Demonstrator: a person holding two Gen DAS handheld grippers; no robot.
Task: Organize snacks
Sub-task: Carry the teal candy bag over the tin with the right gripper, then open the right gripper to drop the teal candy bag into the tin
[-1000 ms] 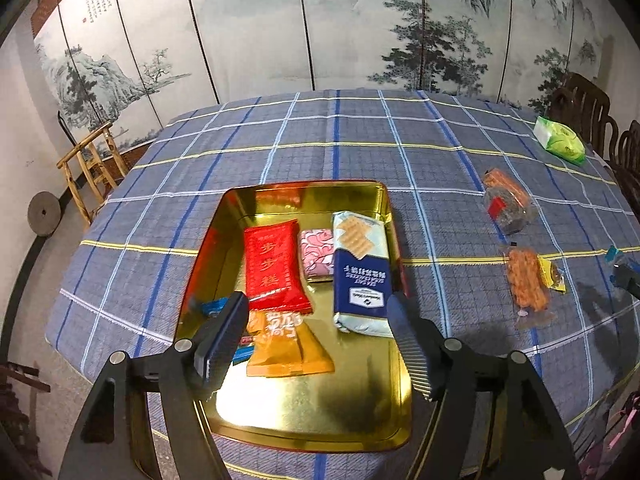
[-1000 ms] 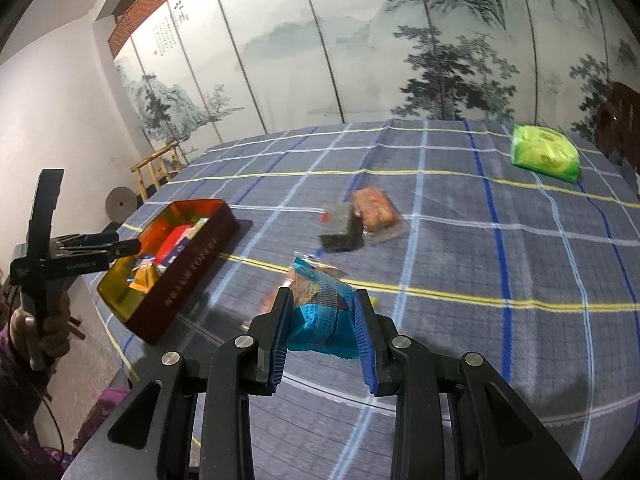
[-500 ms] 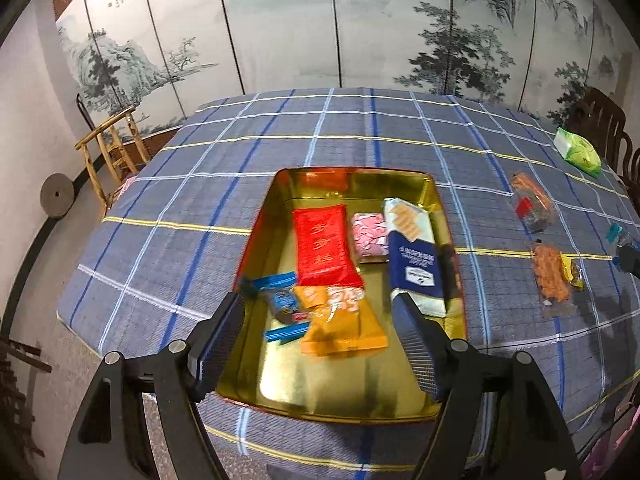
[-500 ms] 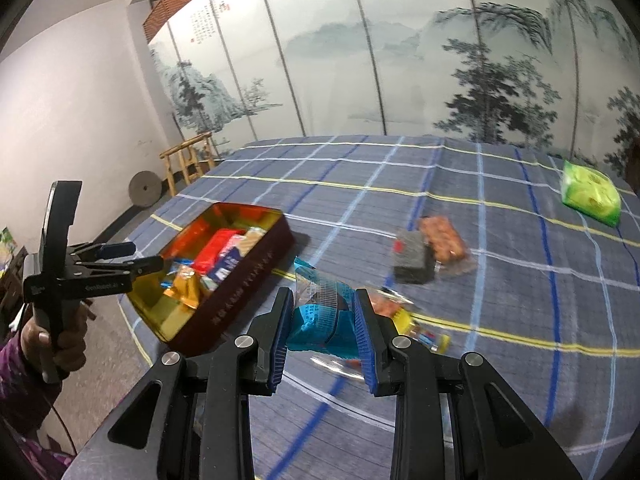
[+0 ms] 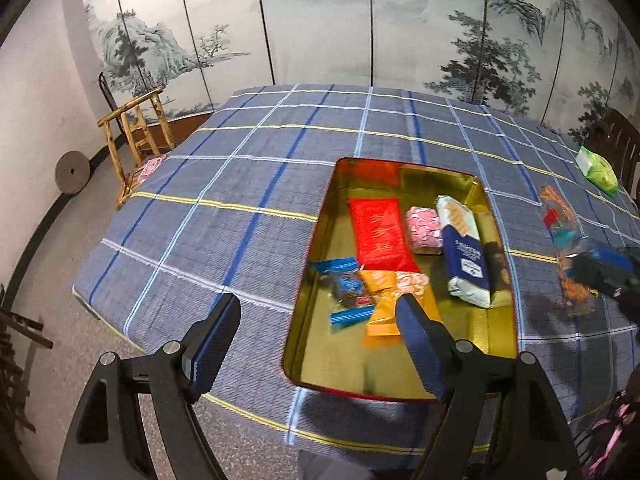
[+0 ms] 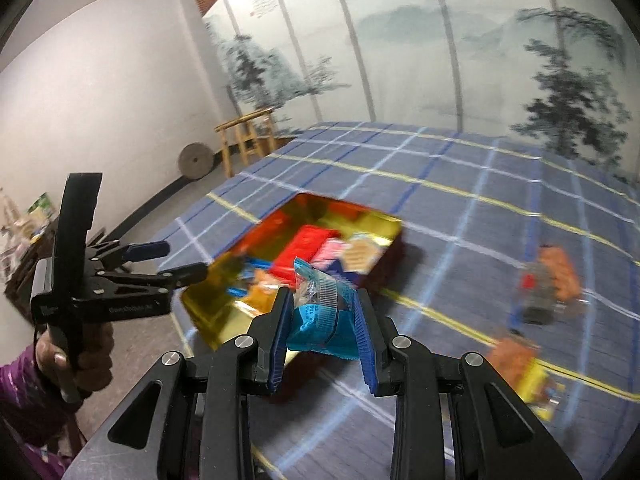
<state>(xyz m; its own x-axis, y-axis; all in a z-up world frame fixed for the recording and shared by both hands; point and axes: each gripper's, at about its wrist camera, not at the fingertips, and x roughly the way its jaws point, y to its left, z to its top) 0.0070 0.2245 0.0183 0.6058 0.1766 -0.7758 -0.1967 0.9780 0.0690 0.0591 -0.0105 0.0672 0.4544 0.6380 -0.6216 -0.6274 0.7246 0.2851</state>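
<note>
Right gripper [image 6: 322, 322] jaws clenched on a blue snack packet [image 6: 320, 312], its long axis slanting up-left toward the gold tin [image 6: 200, 304]; left gripper [image 5: 316, 344] jaws released, just been widening, nothing between them

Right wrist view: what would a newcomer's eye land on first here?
The blue snack packet pinched in the right tongs, close in front of the camera. Just beyond it sits the gold tin, already holding several snacks. At the left edge a hand holds the left tongs, open and empty.
</note>
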